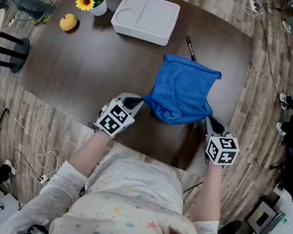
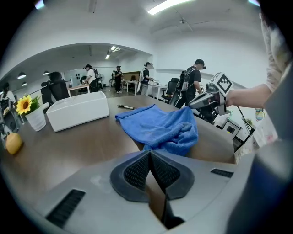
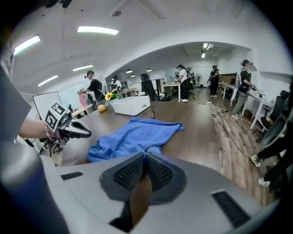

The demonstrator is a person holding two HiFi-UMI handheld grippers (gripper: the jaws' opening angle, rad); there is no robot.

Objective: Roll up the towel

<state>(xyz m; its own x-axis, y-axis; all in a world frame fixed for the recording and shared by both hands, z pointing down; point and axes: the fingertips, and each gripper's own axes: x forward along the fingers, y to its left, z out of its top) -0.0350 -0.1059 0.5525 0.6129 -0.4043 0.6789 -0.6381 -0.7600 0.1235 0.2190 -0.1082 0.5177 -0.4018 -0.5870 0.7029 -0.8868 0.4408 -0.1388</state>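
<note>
In the head view, the blue towel (image 1: pixel 185 89) lies on the dark surface (image 1: pixel 89 62) near its front edge. Its near hem is raised and sags between two drawn-out corners. The left claw (image 1: pixel 138 102) meets the near left corner and the right claw (image 1: pixel 209 120) the near right one. Only this view gives the whole layout: a white tray (image 1: pixel 145 17), a potted sunflower (image 1: pixel 89 1) and a yellow fruit (image 1: pixel 68 22) at the far side, and a pen (image 1: pixel 190 48) just beyond the towel. The left gripper view adds what the head view cannot show: the left claw's ribbed pads (image 2: pixel 137 171) are clenched tip to tip with blue cloth right at the tips. It seems to nip the corner, though the pinch itself is too fine to see. Across the towel, the right claw holds its corner up off the surface. The right gripper view shows the right claw likewise clenched on a fold of towel, with wooden floor (image 3: pixel 233 132) beside the surface.
</note>
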